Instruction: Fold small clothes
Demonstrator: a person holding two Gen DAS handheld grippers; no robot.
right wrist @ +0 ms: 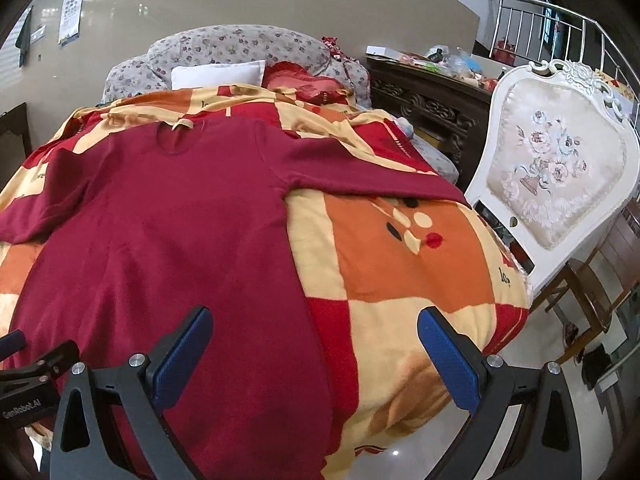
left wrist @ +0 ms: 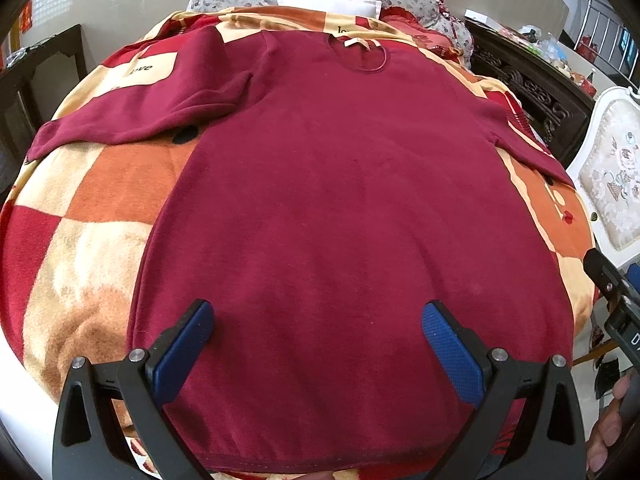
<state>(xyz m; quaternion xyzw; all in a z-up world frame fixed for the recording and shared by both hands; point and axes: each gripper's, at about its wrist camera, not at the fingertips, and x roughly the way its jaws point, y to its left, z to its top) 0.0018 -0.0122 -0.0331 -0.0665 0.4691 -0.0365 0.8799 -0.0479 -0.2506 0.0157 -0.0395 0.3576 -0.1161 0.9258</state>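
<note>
A dark red long-sleeved top (left wrist: pixel 340 200) lies spread flat, neck away from me, on a checked orange, red and cream blanket (left wrist: pixel 88 216). Its left sleeve (left wrist: pixel 132 116) is bent across the blanket; its right sleeve (right wrist: pixel 360 176) stretches towards the blanket's right edge. My left gripper (left wrist: pixel 318 320) is open and empty above the top's lower part near the hem. My right gripper (right wrist: pixel 314 328) is open and empty over the top's (right wrist: pixel 168 240) right side edge and the blanket (right wrist: pixel 400 264). Part of the right gripper shows at the right edge of the left wrist view (left wrist: pixel 616 300).
A floral sofa back (right wrist: pixel 240 44) with a white cushion (right wrist: pixel 218 74) and red cushion (right wrist: pixel 304 80) lies beyond the blanket. A white ornate chair (right wrist: pixel 552 176) stands right of it, a dark carved cabinet (right wrist: pixel 432 104) behind. The floor (right wrist: pixel 520 380) drops off to the right.
</note>
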